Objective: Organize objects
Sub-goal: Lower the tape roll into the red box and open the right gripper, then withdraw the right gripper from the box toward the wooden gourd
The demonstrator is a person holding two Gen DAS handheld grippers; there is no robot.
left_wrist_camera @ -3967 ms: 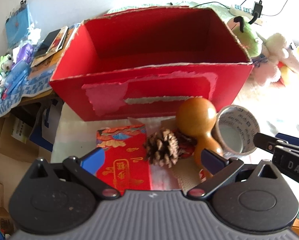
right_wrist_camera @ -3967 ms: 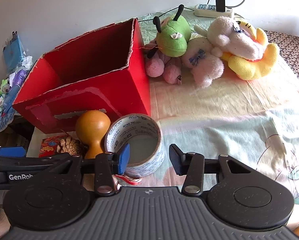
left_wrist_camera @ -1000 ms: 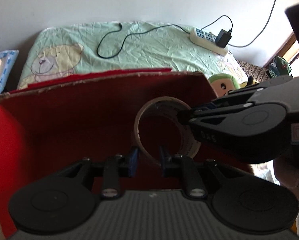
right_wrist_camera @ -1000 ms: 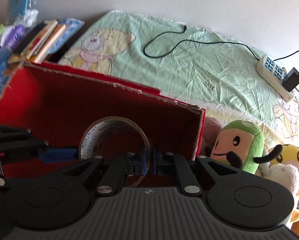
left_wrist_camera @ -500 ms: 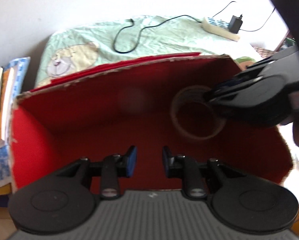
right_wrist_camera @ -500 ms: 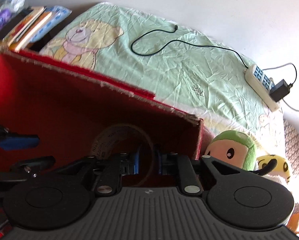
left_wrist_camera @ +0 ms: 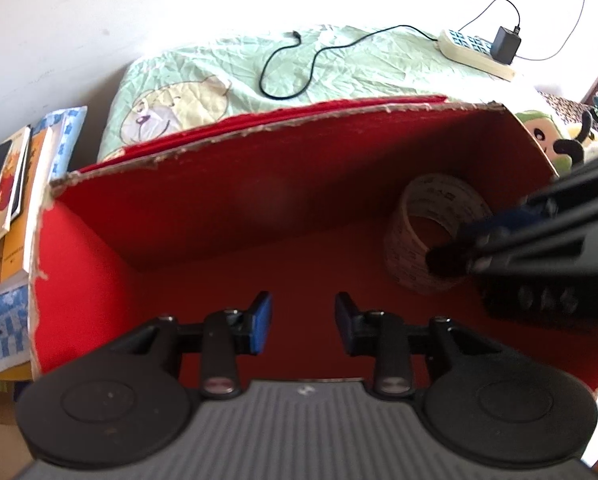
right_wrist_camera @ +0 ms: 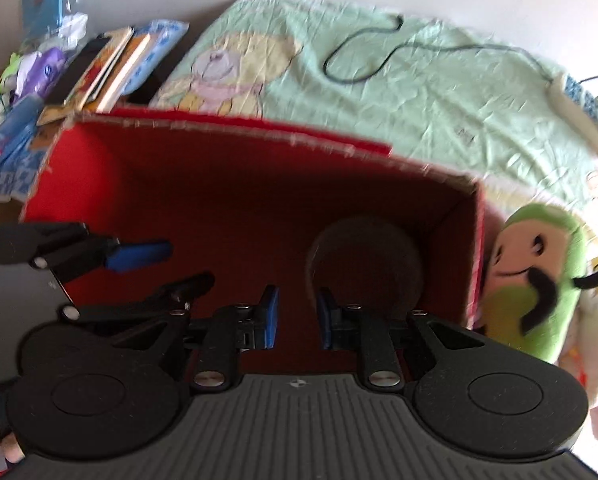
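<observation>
Tape roll (left_wrist_camera: 431,232) inside red box (left_wrist_camera: 227,216); both hand-held grippers (left_wrist_camera: 303,322) (right_wrist_camera: 293,316) parted, empty.

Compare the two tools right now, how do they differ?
The left tool has its fingers spread wider; the right tool shows a narrower gap. The left tool hangs over the bare middle of the red box; the right tool sits at the box's right end, close to the roll of tape. Nothing lies between the left tool's fingers; the tape's edge shows just beyond the right tool's. Both are open, hold nothing, and have blue pads.
</observation>
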